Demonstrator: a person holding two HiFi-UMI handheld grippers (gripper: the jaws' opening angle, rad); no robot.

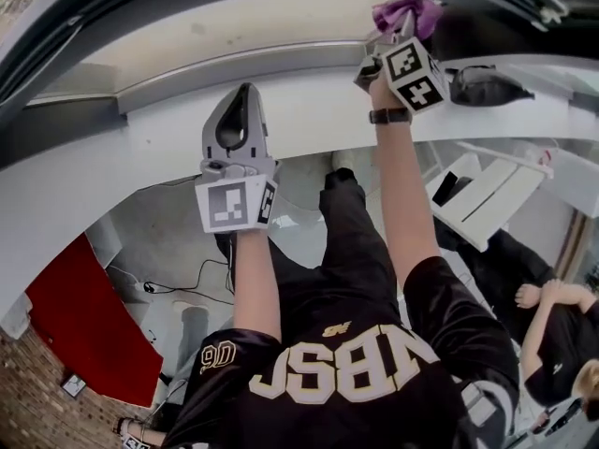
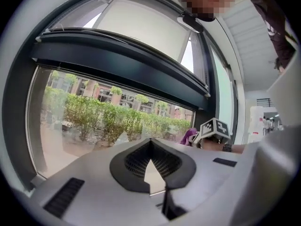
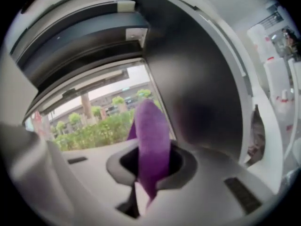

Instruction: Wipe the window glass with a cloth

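Poking up out of the right gripper (image 1: 395,28) is a purple cloth (image 3: 153,145), a soft, bunched strip that rises as a rounded tongue with its tail hanging below the pinch. The jaws are closed tight on it, with purple filling the slot between them. The cloth sits at the right-hand edge of the window glass (image 3: 89,124), just beside the dark upright of the window frame (image 3: 202,93). Green hedges and buildings show through the pane behind it. Whether the cloth actually touches the glass, I cannot tell.

The person's right arm is stretched out long towards that corner, a dark wristband (image 1: 389,115) on the wrist and the marker cube (image 1: 415,71) facing back. The left arm is raised too but reaches less far. It holds the left gripper (image 1: 243,96) in front of a white ledge (image 1: 122,162) below the pane, well apart from the cloth. The left gripper's jaws are pressed together with nothing between them, and it points at the glass under a pale blind (image 2: 136,25).
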